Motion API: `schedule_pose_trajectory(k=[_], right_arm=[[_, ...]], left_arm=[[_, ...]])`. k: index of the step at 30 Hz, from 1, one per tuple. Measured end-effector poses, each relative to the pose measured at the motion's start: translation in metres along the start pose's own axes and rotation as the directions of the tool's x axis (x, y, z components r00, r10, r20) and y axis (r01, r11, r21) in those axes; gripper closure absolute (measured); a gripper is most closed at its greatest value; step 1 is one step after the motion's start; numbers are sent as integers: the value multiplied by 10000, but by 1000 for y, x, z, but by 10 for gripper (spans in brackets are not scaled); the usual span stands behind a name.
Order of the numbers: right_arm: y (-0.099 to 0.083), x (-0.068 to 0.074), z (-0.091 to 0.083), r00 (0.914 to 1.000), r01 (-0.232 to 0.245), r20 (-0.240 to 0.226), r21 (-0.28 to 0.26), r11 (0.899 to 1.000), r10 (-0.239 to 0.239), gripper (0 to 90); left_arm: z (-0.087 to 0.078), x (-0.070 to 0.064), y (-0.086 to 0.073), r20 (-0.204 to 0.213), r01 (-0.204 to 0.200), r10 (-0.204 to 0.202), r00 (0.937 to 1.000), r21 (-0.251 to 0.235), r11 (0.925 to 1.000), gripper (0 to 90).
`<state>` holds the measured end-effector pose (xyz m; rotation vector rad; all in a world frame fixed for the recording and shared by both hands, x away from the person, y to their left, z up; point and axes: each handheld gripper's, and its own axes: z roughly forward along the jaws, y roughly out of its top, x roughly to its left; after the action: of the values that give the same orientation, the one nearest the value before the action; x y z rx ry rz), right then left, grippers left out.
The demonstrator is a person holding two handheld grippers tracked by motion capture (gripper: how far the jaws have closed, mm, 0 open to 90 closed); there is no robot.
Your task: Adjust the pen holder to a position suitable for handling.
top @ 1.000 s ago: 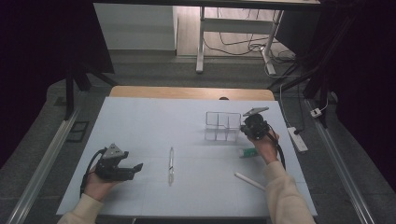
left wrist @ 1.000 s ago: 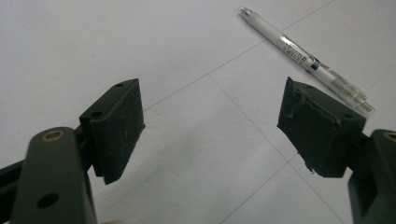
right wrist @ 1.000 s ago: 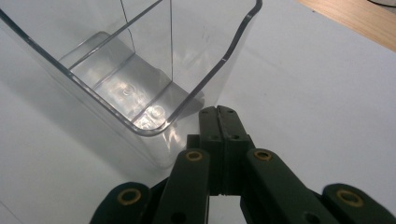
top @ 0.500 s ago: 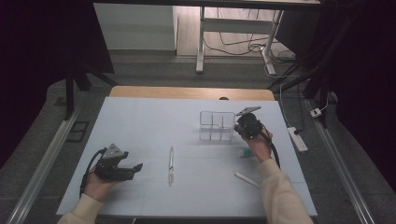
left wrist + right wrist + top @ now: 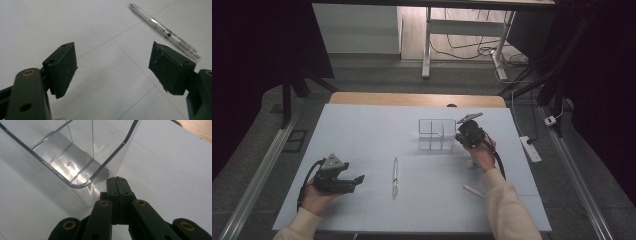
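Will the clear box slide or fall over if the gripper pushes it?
The clear box looks like thin, empty plastic, so it is probably light and would slide on the smooth table. The shut right gripper sits low beside its corner, so tipping seems unlikely.

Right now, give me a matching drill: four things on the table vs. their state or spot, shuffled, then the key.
Things:
1. left gripper
2. right gripper
3. clear pen
4. clear organizer

States or places:
A. fingers pressed together, nothing between them
B. lying flat mid-table, between the two hands
C. standing with its compartments open upward, beside the right gripper
D. fingers spread wide above the white table

Pairs: 1-D, 2-A, 3-B, 4-C
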<state>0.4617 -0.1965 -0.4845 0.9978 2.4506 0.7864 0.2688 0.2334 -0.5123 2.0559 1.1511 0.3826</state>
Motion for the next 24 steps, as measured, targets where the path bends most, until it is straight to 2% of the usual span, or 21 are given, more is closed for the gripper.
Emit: schedule_pose_trajectory(k=[20,24], right_arm=[[15,20,13,9994,130,-317,-119,9998,-134,893],[17,25,16,9987,273,-429,-68,9996,-275,893]], left_arm=[[0,0,-1,61,19,-19,10000,12,10000,227],[0,0,-1,69,22,-22,10000,-9,10000,226]])
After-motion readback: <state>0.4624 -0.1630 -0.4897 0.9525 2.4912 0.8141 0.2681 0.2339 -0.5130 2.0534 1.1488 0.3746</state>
